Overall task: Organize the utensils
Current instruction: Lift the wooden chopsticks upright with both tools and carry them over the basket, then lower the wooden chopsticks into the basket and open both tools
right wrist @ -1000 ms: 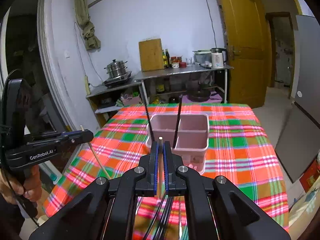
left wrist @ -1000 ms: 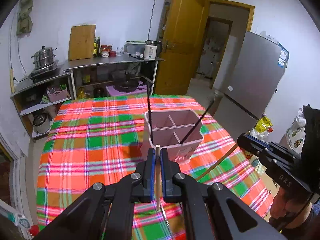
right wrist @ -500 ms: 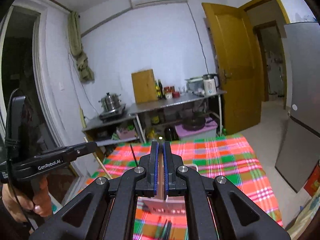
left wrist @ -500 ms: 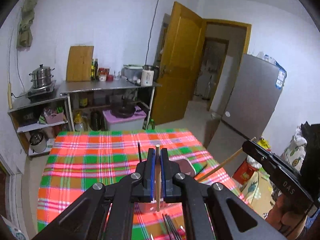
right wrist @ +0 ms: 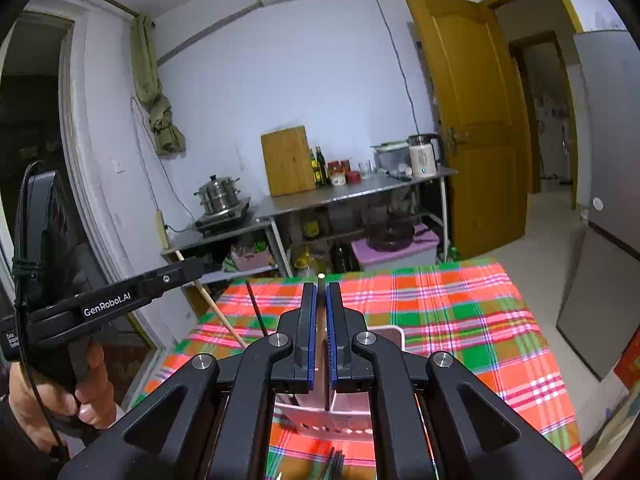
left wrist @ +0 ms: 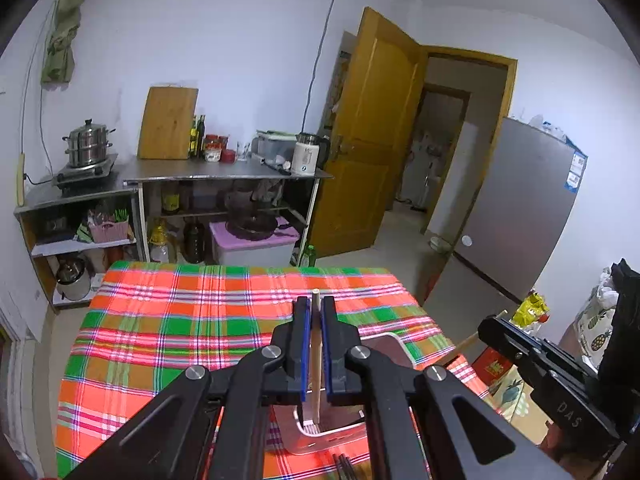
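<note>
In the left wrist view, the plaid tablecloth (left wrist: 168,344) fills the lower left and middle of the frame, with a steel counter (left wrist: 224,170) and a cutting board (left wrist: 167,122) against the wall in the upper left. At centre bottom, the left gripper (left wrist: 316,344) has its blue-lined fingers closed on a pale wooden chopstick (left wrist: 316,360), which stands nearly upright between them, its top poking above the fingertips and its lower end reaching down toward the pink utensil holder (left wrist: 336,436). The holder sits on the cloth directly beneath the gripper, mostly hidden by it. Dark utensils (left wrist: 344,466) lie on the cloth at the bottom edge, just in front of the holder. At the lower right, the right gripper (left wrist: 490,326) enters from the side, clamped on a second wooden chopstick (left wrist: 466,345) that slants down and to the left.

In the right wrist view, the left gripper (right wrist: 192,268) appears at middle left, held by the person's hand (right wrist: 48,396), with its light chopstick (right wrist: 216,308) angling down to the right. A thin dark stick (right wrist: 256,308) rises just right of it. At centre, the right gripper (right wrist: 321,308) is pressed together on a slim stick (right wrist: 321,280) seen end-on. The pink holder (right wrist: 384,338) lies below and behind the fingers.
</note>
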The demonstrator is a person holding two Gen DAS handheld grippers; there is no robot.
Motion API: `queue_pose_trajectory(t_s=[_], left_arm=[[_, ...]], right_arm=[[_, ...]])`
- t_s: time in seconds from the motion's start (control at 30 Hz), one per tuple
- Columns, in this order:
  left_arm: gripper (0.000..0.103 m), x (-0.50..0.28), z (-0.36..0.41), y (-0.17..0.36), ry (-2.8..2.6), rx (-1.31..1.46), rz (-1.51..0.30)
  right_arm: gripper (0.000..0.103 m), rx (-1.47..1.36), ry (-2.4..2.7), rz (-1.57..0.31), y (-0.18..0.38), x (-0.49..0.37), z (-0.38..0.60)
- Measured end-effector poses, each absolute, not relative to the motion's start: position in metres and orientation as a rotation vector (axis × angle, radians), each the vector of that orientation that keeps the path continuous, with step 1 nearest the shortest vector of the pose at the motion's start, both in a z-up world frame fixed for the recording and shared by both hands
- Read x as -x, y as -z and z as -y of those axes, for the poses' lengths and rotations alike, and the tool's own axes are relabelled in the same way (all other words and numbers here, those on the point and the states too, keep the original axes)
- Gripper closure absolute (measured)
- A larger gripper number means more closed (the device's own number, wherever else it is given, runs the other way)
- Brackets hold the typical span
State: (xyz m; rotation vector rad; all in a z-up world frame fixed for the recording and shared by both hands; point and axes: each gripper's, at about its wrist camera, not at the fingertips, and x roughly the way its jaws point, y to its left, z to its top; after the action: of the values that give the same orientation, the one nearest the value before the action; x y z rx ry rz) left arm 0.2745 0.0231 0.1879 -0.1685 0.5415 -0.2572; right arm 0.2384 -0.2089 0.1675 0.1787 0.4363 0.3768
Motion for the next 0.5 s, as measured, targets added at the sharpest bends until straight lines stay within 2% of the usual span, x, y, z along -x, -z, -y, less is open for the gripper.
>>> queue_pose_trajectory(t_s=[0.5], left_arm=[[0.098, -0.291, -0.021, -0.130, 0.248, 0.176, -0.641]], right_arm=[[0.098, -0.171, -0.380, -0.567, -0.119, -0.259, 0.202]])
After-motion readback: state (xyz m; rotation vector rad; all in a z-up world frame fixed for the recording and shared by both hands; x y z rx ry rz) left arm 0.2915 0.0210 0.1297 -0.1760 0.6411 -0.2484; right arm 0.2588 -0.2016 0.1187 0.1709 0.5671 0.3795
